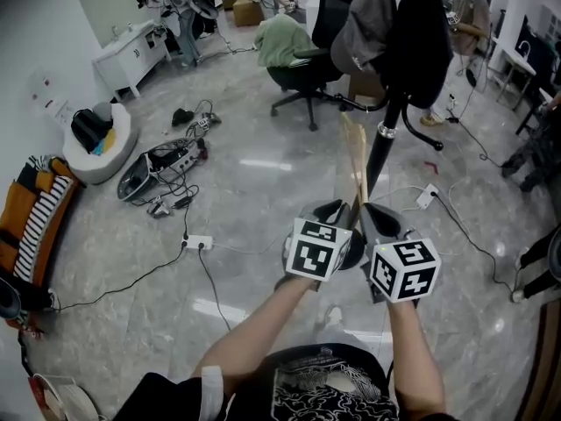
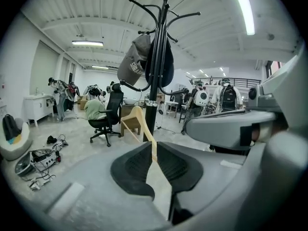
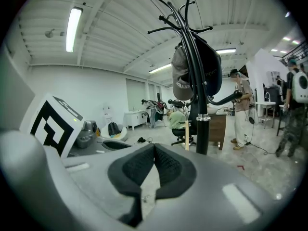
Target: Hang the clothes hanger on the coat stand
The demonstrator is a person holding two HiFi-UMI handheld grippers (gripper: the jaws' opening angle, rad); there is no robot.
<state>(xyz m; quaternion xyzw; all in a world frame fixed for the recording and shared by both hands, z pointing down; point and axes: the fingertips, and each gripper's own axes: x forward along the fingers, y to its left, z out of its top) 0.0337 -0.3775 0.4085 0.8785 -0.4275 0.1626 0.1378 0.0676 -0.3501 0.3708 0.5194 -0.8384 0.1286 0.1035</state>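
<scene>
A light wooden clothes hanger (image 1: 353,160) stands upright in front of me, with my left gripper (image 1: 338,212) shut on its lower end. In the left gripper view the hanger (image 2: 138,119) runs up out of the closed pads (image 2: 137,165) toward the coat stand (image 2: 157,76). The black coat stand (image 1: 383,143) rises just right of the hanger and carries a grey cap (image 1: 361,26) and a dark garment (image 1: 423,33). My right gripper (image 1: 379,219) sits beside the left, shut with nothing in it. Its view shows the stand's pole (image 3: 201,129) and the hanger's edge (image 3: 186,141) close ahead.
A person in green sits on a black office chair (image 1: 301,70) behind the stand. Cables, a power strip (image 1: 198,242) and gear (image 1: 162,165) lie on the floor at left. A white beanbag (image 1: 101,143) is further left. People stand at the right (image 3: 240,107).
</scene>
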